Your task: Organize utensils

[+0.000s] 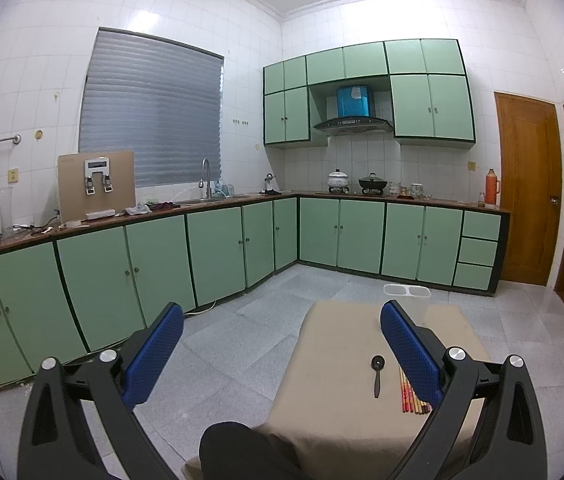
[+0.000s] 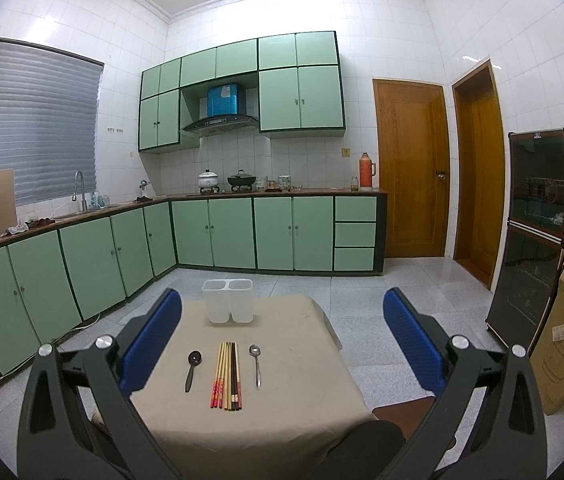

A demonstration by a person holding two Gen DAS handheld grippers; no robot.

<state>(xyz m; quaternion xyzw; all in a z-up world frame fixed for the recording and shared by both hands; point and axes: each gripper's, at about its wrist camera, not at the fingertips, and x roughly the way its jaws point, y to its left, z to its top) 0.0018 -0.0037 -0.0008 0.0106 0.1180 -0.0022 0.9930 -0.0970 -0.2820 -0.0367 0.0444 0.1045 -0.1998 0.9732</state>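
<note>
**Utensil sort — start, nothing picked yet**

While both grippers hang back from the tabletop (image 2: 282, 432), nothing is in hand: left gripper (image 1: 282, 356) wide open, empty; right gripper (image 2: 282, 344) wide open, empty.

Layout (right view): holder (image 2: 228, 300), clear, 2 compartments, upright at far edge of cloth. Near side, in a row, well apart from holder: black spoon (image 2: 192, 369) at left, chopsticks (image 2: 228, 374) bundled in middle, metal spoon (image 2: 256, 364) at right. All lie flat, handles toward operator.

Judgement: step in hand = first pick. Metal spoon suits right gripper, black spoon suits left. Approach from above, close across handle mid-length, not bowl; thin handle flat on cloth, so press down slightly before closing. Chopsticks touch each other, prob. roll apart; take as a bundle or singly. Tilt upright before dropping in the holder; holder looks light, may tip if nudged.
</note>
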